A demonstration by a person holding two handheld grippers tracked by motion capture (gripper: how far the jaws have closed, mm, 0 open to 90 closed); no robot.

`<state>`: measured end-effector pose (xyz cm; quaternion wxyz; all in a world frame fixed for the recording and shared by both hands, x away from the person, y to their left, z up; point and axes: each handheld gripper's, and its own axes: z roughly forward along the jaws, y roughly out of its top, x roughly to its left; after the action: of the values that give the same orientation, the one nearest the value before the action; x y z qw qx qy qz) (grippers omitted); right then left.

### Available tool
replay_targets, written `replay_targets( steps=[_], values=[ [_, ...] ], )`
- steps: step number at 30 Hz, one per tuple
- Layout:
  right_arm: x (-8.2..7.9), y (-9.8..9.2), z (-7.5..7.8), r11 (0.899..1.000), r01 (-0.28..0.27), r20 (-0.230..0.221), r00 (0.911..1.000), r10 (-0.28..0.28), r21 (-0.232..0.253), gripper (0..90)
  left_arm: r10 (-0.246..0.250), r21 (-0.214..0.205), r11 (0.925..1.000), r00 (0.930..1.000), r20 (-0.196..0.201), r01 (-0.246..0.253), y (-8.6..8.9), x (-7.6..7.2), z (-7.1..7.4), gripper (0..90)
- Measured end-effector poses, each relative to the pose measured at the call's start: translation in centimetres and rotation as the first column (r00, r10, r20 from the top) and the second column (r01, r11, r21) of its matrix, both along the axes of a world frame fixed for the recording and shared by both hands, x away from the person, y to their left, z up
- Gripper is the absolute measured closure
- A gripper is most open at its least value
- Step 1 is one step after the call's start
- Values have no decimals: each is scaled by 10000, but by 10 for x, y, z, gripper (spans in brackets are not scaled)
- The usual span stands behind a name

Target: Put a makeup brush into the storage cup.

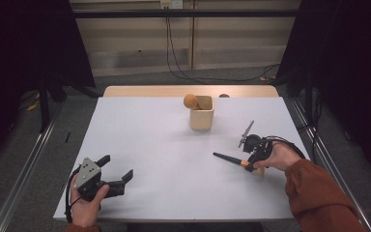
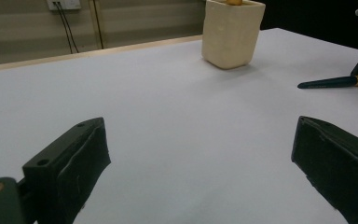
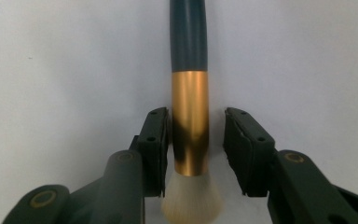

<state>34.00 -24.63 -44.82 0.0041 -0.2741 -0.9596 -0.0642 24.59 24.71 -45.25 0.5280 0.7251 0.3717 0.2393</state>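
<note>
While the big white bench (image 1: 140,145) lies bare, the cream cup (image 1: 202,116) stands near its far edge. The brush (image 3: 189,93) lies near the right edge. The left tongs (image 1: 118,175) gape wide at the near left corner. The right tongs (image 3: 193,144) sit narrow around its gold band, one pad touching, a gap at the other. Squeeze evenly on the band, then lift level. Dark curtains hang around.

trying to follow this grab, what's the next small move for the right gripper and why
Probably close the jaws the rest of the way. The right gripper straddles the makeup brush at its gold ferrule, the left pad about touching and a gap on the right, so the brush looks not yet clamped.
</note>
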Motion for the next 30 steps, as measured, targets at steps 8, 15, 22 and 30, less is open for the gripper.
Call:
replay_targets(
  steps=[8,15,22,30],
  values=[
    [-1,8,1,9990,-271,-181,9995,264,-369,736,-72,51,10000,10000,-1,72,0,0,0,38],
    [-1,4,1,9995,-270,-183,9995,267,-148,741,-23,22,10000,10000,-35,23,1,1,-1,38],
    [-2,1,1,9999,-30,-167,9999,32,99,743,-20,23,10000,10000,-39,20,0,1,0,38],
    [-3,-8,3,9967,445,243,9986,-462,686,743,-36,41,10000,10000,-26,36,0,1,-1,38]
  ],
)
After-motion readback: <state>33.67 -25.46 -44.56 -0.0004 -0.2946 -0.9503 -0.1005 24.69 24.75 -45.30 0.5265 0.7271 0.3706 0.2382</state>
